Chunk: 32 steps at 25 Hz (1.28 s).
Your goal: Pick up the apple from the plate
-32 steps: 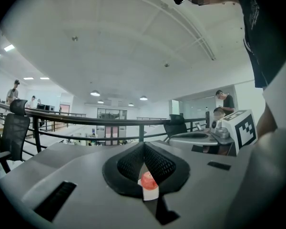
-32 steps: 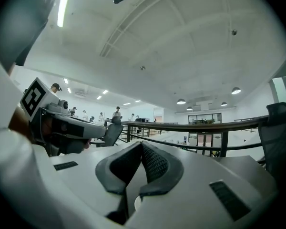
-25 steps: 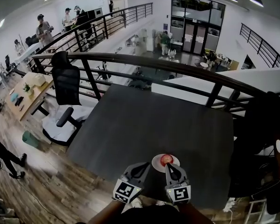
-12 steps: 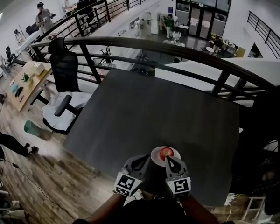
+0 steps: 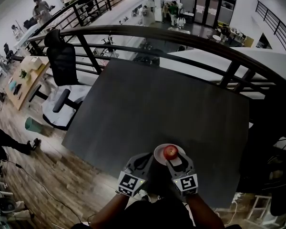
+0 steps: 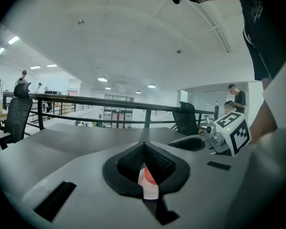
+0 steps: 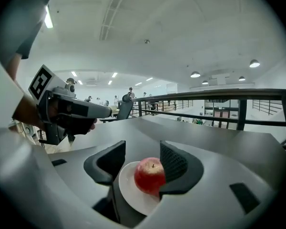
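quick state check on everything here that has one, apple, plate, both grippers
apple: whole, stem up, resting on the plate, not lifted
plate: flat on the table, holding the apple
right gripper: fingers opening, apple between them, not clamped
left gripper: fingers shut together, nothing held

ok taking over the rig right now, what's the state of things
Left hand-held gripper: shut, empty, just left of the plate.
Right hand-held gripper: jaws opening, apple between them, not gripped.
Apple sits on the plate, at the table's near edge.
Done: right gripper lined up on the apple.
Left: close on it, lift it off.
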{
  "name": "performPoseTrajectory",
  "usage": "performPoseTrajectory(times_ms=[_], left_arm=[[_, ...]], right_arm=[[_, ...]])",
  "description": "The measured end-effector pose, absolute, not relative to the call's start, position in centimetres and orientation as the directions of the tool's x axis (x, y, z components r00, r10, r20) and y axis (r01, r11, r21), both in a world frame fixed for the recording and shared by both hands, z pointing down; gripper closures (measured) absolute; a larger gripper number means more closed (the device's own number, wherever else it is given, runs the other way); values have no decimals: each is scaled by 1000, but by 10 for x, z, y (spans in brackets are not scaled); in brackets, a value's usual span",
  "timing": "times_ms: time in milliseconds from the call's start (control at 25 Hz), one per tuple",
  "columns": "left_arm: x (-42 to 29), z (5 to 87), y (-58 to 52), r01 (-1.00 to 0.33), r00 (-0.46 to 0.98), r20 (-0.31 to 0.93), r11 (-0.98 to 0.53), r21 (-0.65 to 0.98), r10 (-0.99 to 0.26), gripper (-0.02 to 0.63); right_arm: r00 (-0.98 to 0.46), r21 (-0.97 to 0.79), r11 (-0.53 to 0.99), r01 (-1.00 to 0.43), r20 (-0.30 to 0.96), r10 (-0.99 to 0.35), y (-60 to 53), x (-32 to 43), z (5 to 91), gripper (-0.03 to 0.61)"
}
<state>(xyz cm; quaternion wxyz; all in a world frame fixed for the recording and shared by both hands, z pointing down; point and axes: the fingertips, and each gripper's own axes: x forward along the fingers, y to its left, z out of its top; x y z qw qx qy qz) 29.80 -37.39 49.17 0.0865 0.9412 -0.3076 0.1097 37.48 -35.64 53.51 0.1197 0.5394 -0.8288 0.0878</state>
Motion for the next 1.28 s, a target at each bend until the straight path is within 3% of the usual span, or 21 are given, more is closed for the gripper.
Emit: performPoseTrajectory(times_ms=[160,520,800,1280], left_arm=[[296,500,-377,-608,778,273,-787,102,-566,591],[296,507,-388,-623,767,283,-773,119,-576,591],[293,515,-389,-632,760,295,-764,129,-579,591],[286,517,-390,-634,756,303,-764,120,-580,591]], right_arm=[[-371,-32,390,-920,384,-846,-363,381,566,278],[-365,-88,378,-922,525,-769,-382,383,617,195],[-341,-74,373,-925,594,-729,-387,384,637,192],[-337,-66,372,-926,589,-734,-391,385,630,192]])
